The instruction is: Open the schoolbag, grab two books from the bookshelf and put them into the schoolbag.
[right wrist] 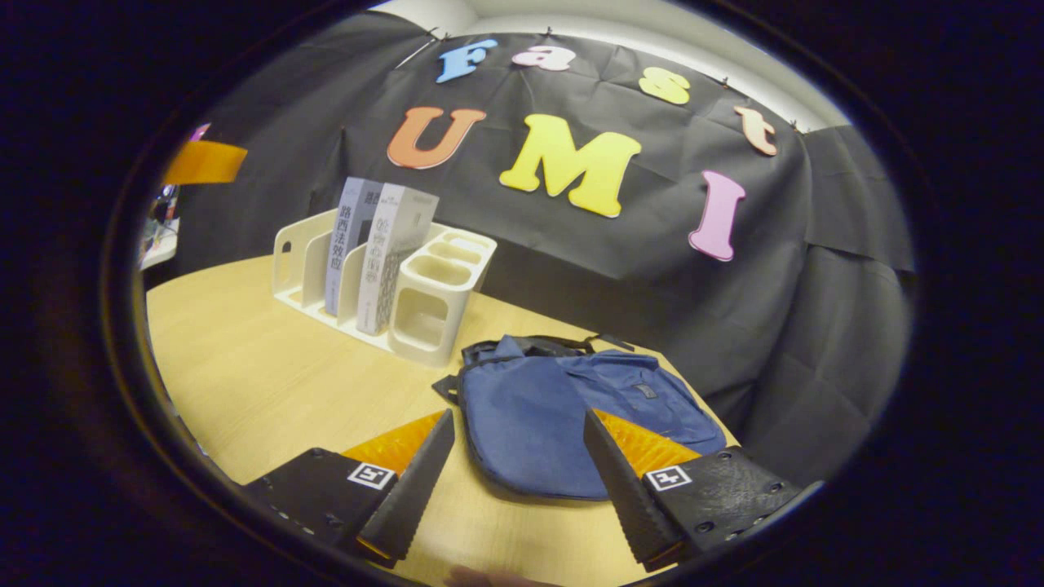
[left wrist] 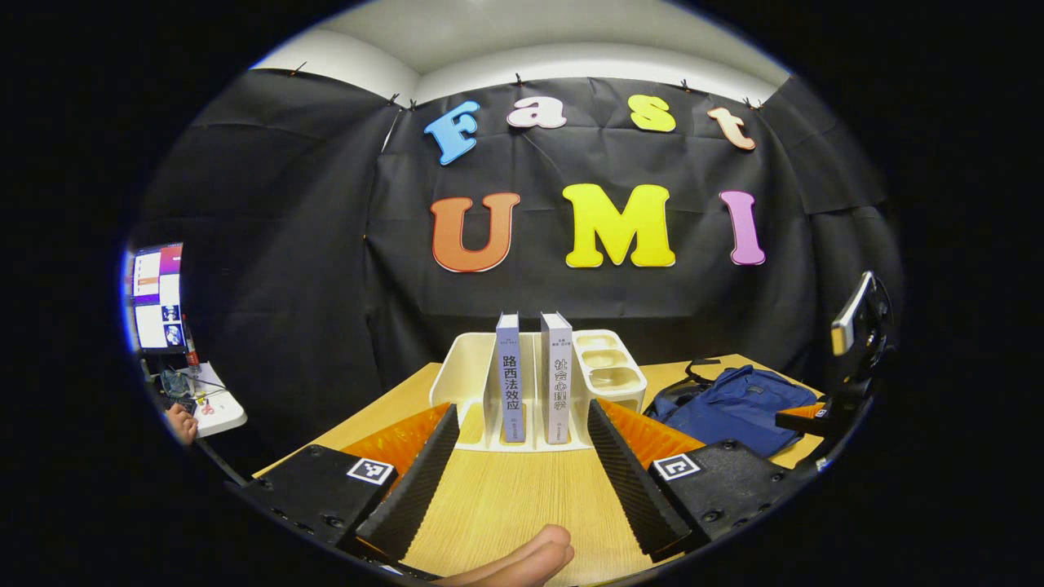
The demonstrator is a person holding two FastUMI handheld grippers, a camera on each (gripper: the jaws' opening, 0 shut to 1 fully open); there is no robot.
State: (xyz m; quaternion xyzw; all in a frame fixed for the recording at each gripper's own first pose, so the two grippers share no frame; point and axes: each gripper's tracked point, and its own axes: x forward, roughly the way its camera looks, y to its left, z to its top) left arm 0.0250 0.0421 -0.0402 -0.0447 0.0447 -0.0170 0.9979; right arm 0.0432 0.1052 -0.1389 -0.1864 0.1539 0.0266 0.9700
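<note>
Left gripper view: books [left wrist: 533,379] upright, spines facing open left tool [left wrist: 520,471]; right tool [right wrist: 516,481] open.

A recording booth in a lab or office, black cloth wall [left wrist: 294,269] pinned up under a white ceiling [left wrist: 522,49], a wooden table [left wrist: 506,497] set as a desk, a computer screen [left wrist: 157,297] on a cluttered side desk [left wrist: 214,405] far left

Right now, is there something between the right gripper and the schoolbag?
Nothing visible: in the right gripper view the open right gripper points at the blue schoolbag, with only bare table around it.
</note>
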